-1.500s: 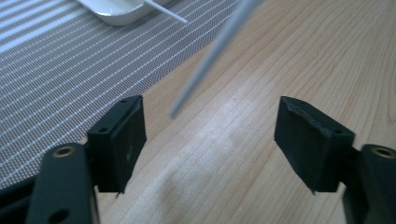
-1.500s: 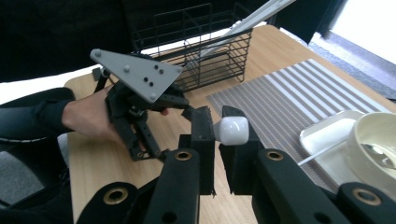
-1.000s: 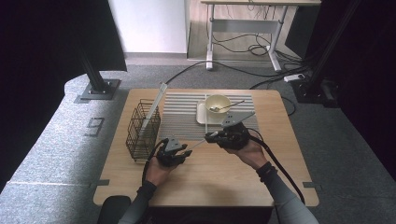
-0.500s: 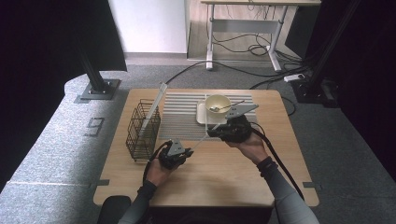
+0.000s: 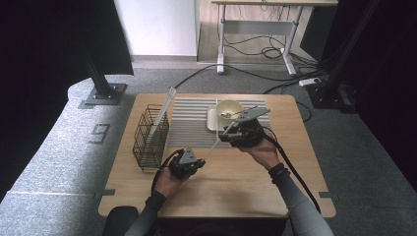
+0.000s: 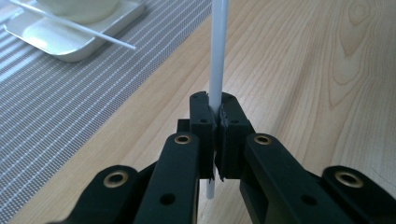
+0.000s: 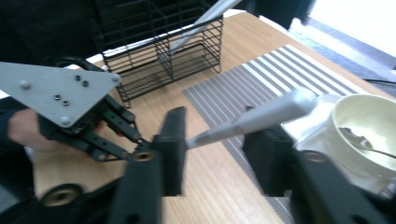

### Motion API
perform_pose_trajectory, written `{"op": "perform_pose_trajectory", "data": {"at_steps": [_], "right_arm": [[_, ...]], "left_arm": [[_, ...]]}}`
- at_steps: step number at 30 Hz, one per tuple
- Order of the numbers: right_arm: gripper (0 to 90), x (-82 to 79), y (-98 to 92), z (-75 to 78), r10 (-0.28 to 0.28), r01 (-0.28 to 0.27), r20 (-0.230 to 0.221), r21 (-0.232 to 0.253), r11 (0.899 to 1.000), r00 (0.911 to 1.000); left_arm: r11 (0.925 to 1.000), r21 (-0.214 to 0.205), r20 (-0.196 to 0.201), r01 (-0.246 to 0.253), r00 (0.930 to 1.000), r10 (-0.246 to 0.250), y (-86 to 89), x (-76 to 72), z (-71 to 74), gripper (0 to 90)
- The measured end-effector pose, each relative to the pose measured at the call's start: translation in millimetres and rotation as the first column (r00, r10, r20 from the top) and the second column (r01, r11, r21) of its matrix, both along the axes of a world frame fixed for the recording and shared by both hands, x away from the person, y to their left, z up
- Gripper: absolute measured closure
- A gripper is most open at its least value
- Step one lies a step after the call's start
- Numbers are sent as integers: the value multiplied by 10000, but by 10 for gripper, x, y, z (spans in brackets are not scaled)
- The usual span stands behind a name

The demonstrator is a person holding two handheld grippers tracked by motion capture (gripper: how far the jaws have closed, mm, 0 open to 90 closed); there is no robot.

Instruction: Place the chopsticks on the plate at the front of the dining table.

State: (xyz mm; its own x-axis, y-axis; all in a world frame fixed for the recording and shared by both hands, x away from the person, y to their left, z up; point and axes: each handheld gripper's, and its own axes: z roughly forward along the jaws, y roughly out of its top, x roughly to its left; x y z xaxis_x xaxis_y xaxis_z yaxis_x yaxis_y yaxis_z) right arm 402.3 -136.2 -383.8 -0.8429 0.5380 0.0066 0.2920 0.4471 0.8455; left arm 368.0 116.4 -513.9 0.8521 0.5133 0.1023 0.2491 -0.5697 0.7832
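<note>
A slim utensil (image 5: 214, 145) with a thin white shaft (image 6: 218, 56) and a thicker grey handle (image 7: 268, 114) spans the gap between my two grippers above the wooden table (image 5: 255, 182). My left gripper (image 5: 199, 160) (image 6: 214, 105) is shut on the white shaft near its lower end. My right gripper (image 5: 227, 132) (image 7: 219, 144) stands open around the grey handle. Its jaws have just been opening, and the pads are off the handle.
A cream bowl (image 5: 229, 108) (image 7: 362, 126) with a spoon (image 5: 236, 114) sits on a white tray (image 5: 212, 120) (image 6: 70, 42), on a striped mat (image 5: 189, 123). A black wire basket (image 5: 150, 135) (image 7: 163, 56) at the left holds a flat grey utensil (image 5: 162, 113).
The left jaws closed on the thin shaft. The right jaws, shut on the handle before, have come apart. Both hands stayed about where they were.
</note>
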Motion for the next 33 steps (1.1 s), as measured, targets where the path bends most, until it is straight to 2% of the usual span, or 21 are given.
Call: {"op": "perform_pose_trajectory", "data": {"at_steps": [4, 9, 13, 19, 24, 33], "right_arm": [[389, 14, 44, -26, -506, 516, 381, -238, 9984, 9980], [308, 60, 78, -70, -1037, 1062, 636, -376, 9936, 9926], [302, 90, 65, -120, -1385, 1450, 862, -749, 9866, 9866], [279, 142, -54, -182, -1730, 1799, 938, -712, 9811, 9804], [269, 187, -186, -233, -2115, 2176, 950, -590, 9743, 9728], [269, 265, -388, -379, -2615, 2648, 744, -389, 9635, 9623]], "left_arm": [[9999, 132, -167, 79, 9998, -77, -29, -2, -14, 861], [9994, 282, -268, 204, 9994, -196, -62, -19, -22, 861], [9995, 263, -308, 192, 9994, -184, -58, -34, -16, 861], [9995, 184, -326, 250, 9992, -244, -58, -46, -4, 861], [9995, -51, -392, 315, 9987, -316, -48, -50, 7, 861], [9989, -278, -374, 387, 9985, -397, -35, -70, 58, 861]]}}
